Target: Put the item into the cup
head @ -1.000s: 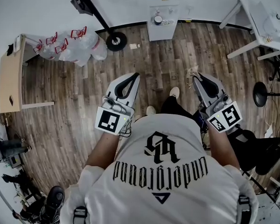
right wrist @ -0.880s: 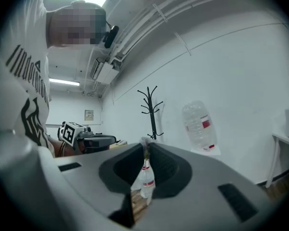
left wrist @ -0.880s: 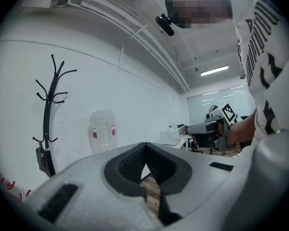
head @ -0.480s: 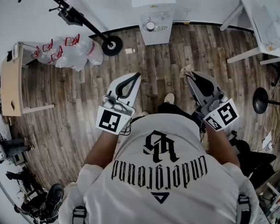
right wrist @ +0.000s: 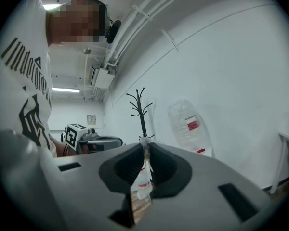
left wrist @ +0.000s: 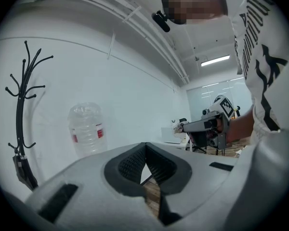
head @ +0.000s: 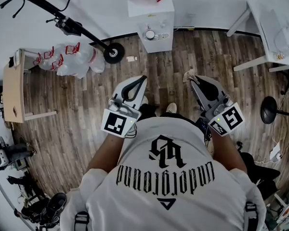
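In the head view both grippers are held out over the wooden floor, in front of the person's white shirt. My right gripper [head: 192,79] is shut on a small crumpled beige item [head: 188,74] that sticks out past its tips. In the right gripper view the same thin item [right wrist: 144,143] is pinched between the pads. My left gripper [head: 143,77] is shut with nothing in it, and its pads meet at the tip [left wrist: 145,148]. A small round cup [head: 150,34] stands on the ledge of a white water dispenser [head: 151,11] ahead, well beyond both grippers.
A black coat stand [head: 62,20] with a round base and plastic bags [head: 72,57] are at the far left. A wooden table [head: 12,85] is at the left, a white desk [head: 274,28] and a black stool [head: 269,109] at the right. The dispenser's bottle [right wrist: 188,124] shows against the wall.
The dispenser and cup have drawn nearer in the head view as the person steps forward. Both grippers keep their pose, the right one still holding the item.
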`<state>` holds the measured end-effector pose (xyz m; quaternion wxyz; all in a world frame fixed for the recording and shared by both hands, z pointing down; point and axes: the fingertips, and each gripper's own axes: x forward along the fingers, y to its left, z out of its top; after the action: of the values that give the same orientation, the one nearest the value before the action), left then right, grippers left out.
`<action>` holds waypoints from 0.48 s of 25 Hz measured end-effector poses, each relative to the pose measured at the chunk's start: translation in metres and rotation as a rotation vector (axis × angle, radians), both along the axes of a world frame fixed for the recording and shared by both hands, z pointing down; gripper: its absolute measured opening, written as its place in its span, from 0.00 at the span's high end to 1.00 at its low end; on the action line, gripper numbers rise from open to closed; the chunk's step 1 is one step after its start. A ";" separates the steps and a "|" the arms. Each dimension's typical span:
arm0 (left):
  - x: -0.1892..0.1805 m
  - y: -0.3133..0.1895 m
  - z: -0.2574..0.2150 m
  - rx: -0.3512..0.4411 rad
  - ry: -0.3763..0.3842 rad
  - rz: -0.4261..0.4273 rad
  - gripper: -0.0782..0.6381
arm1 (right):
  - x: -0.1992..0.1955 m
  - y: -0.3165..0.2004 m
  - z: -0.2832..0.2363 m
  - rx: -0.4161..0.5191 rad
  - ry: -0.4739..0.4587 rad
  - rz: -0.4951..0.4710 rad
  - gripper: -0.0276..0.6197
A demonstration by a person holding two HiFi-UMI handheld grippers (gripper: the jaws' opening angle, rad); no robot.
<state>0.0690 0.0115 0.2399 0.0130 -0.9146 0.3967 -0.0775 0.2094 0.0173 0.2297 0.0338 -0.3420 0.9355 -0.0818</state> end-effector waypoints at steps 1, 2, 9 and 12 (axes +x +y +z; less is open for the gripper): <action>0.001 -0.005 0.001 -0.003 0.001 -0.001 0.88 | 0.003 -0.005 0.001 -0.006 -0.007 0.006 0.89; 0.002 -0.010 0.002 -0.003 0.001 0.000 0.88 | 0.005 -0.010 0.002 -0.012 -0.014 0.013 0.89; -0.007 -0.050 0.008 -0.008 0.020 -0.007 0.88 | 0.000 -0.046 0.012 -0.032 0.002 0.028 0.89; -0.017 -0.074 0.015 -0.022 0.026 -0.006 0.88 | -0.014 -0.068 0.020 -0.040 0.010 0.028 0.89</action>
<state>0.0516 -0.0624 0.2553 -0.0022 -0.9144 0.3987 -0.0700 0.1954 -0.0507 0.2501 0.0233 -0.3559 0.9290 -0.0982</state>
